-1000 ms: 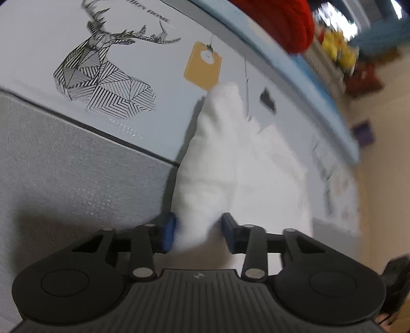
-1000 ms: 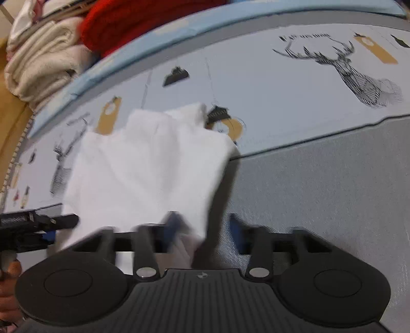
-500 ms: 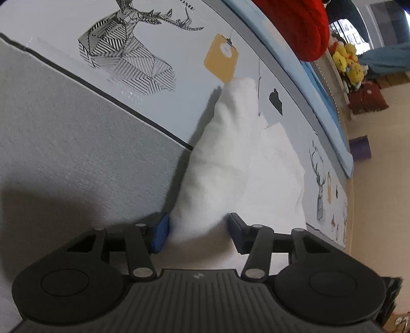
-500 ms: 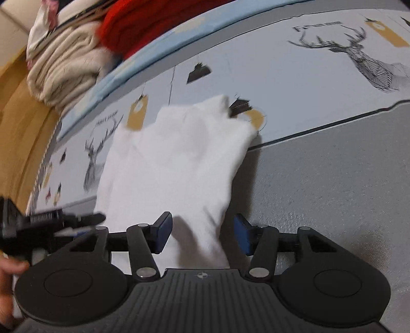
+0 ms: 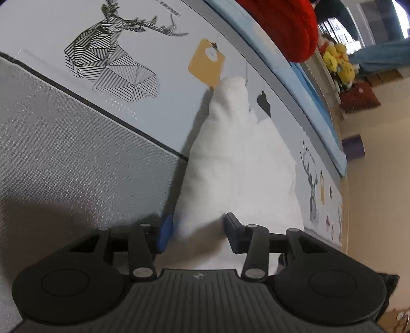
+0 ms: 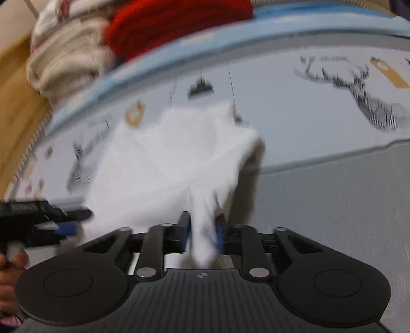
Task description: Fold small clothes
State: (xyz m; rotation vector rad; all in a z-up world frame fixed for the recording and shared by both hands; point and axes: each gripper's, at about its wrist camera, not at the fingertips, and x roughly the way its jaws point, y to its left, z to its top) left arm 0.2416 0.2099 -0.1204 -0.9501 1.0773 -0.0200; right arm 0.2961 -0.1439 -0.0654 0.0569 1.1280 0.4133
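A small white garment (image 5: 238, 158) lies bunched on a pale mat printed with deer, partly over the grey cover. My left gripper (image 5: 198, 228) straddles its near left edge. Its jaws are closing with cloth between them, and the pads are not clearly squeezing it. In the blurred right wrist view the same garment (image 6: 166, 158) spreads away from me. My right gripper (image 6: 202, 230) is closing, with a narrow tuck of the cloth's near right corner pinched between its blue pads. The left gripper (image 6: 64, 225) shows at the left edge, held by a person's hand (image 6: 7, 281).
A red knit bundle (image 6: 166, 18) and folded beige towels (image 6: 66, 59) sit past the mat's blue border. Yellow plush toys (image 5: 338, 61) stand further off. The textured grey cover (image 5: 64, 153) spreads on the near side. Wooden floor runs along the mat's edge.
My right jaws, wide apart half a second ago, have closed onto the cloth's corner, and that view is now blurred. The left jaws opened slightly, then narrowed again.
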